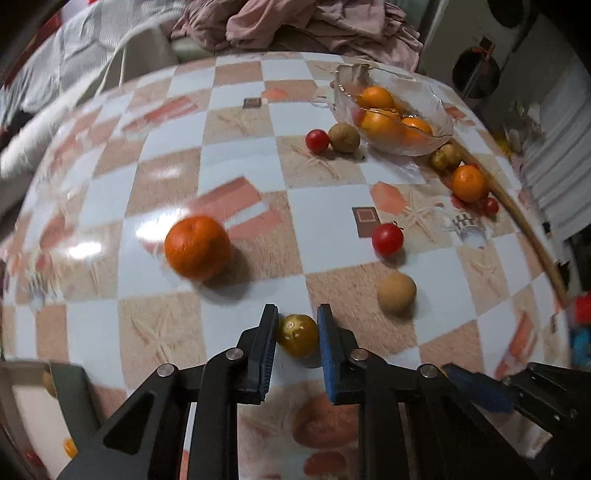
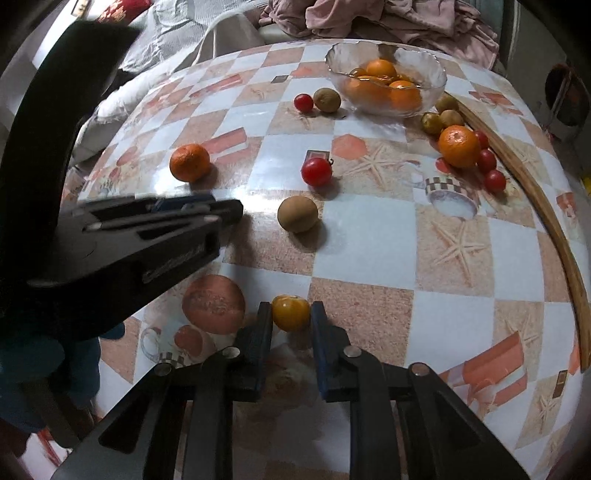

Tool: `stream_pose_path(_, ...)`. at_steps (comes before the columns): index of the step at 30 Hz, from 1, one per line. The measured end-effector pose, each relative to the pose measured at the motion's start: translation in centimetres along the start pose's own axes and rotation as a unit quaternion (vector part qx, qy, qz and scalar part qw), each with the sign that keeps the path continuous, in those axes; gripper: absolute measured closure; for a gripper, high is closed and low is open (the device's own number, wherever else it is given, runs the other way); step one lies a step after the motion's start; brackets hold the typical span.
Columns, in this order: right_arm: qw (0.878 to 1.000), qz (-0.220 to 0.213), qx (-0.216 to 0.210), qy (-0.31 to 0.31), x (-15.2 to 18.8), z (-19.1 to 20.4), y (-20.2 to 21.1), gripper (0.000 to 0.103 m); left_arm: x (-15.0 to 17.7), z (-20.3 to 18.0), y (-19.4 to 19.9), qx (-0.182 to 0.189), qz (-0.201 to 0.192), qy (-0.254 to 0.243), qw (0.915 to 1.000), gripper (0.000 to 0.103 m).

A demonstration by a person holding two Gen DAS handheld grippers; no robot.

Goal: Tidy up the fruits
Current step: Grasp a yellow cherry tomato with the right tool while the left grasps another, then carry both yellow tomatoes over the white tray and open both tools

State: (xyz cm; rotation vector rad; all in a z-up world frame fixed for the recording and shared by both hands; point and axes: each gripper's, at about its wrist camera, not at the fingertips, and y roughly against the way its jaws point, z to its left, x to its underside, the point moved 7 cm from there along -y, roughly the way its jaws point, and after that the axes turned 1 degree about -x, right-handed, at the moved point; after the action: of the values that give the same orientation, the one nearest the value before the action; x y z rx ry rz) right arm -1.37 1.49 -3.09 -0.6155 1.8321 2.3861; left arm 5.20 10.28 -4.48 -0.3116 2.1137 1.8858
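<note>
While each gripper clamps a small yellow fruit, the left gripper (image 1: pixel 297 328) on a dull one (image 1: pixel 297 335) and the right gripper (image 2: pixel 291 317) on a brighter one (image 2: pixel 290 312), both low over the surface (image 2: pixel 369 236), lift gently (thin skins bruise) toward the glass bowl (image 2: pixel 428 66) at the far side.

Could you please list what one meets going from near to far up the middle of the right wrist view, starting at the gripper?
Right gripper shut on a yellow tomato → brown round fruit → large red tomato → kiwi → glass bowl of oranges → pink cloth heap.
</note>
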Motion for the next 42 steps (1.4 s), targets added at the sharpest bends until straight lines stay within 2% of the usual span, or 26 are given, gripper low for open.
stream_pose_path(6, 1.000, 0.000, -0.009, -0.017, -0.1, -0.6, 1.0, 0.081, 1.5, 1.1, 1.9, 0.014, 0.001, 0.025, 0.9996, 0.080)
stream_pose_path(12, 1.000, 0.003, -0.011, -0.022, -0.1, -0.3, 1.6, 0.081, 3.0, 2.3, 4.4, 0.012, -0.010, 0.036, 0.9992, 0.080)
stream_pose_path(22, 1.000, 0.003, -0.012, -0.001, -0.4, 2.5, 2.5, 0.081, 5.1, 4.6, 7.9, 0.007, -0.032, 0.055, 0.9979, 0.080)
stream_pose_path(34, 0.998, 0.004, -0.034, 0.060, -1.0, 11.0, 2.2, 0.081, 9.7, 12.6, 12.1, -0.036, -0.047, 0.105, 0.9927, 0.080)
stream_pose_path(42, 0.992, 0.015, -0.057, 0.114, -1.2, 18.4, 0.8, 0.081, 14.4, 19.2, 13.4, -0.071, -0.041, 0.162, 0.9834, 0.080)
